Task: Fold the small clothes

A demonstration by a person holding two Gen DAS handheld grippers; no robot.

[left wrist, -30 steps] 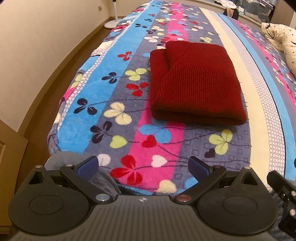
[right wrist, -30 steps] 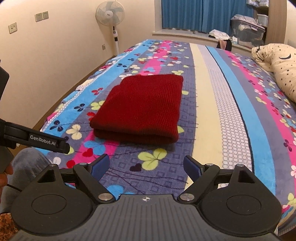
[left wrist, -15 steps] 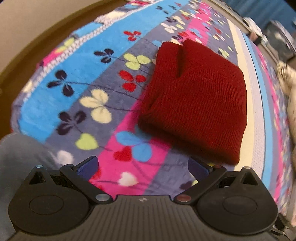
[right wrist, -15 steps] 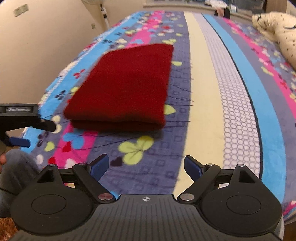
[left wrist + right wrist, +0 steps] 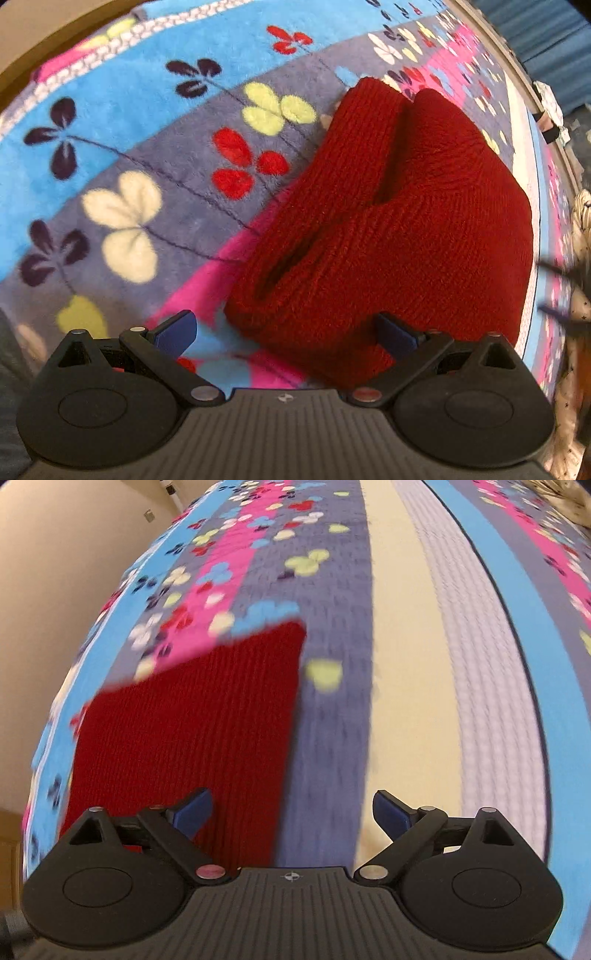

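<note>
Left gripper (image 5: 284, 330): jaws spread wide, nothing clamped, blue pads (image 5: 177, 330) tilted down over the near corner of the sweater (image 5: 388, 229) – one pad above the blanket (image 5: 122, 122), the other in front of the red knit; contact with the knit impossible to judge from this angle

Right gripper (image 5: 291, 812): jaws wide and opening further, empty, left pad (image 5: 194, 812) over the red knit, right pad over the cream stripe, gap between them straddling the right edge of the sweater (image 5: 192, 727); whole view streaked with motion blur

Sweater: dark red, ribbed, folded into a thick rectangle, flat on the blanket toward the foot end of the bed (image 5: 406, 664). In the left wrist view a folded sleeve layered along its left side, with a dark slit between the layers; near corner rounded and bulky. In the right wrist view a straight right edge and a square far corner

Blanket: fleece, lengthwise stripes of blue, grey, pink, cream and pale lilac, scattered with clover-like flowers in red, yellow, cream and navy – covering the bed all around the sweater

Further out: beige wall (image 5: 55, 572) left of the bed, blue curtain (image 5: 554, 44) at the far end, a pale patterned pillow (image 5: 580, 236) at the right margin of the left wrist view, partly smeared by a dark blurred shape
</note>
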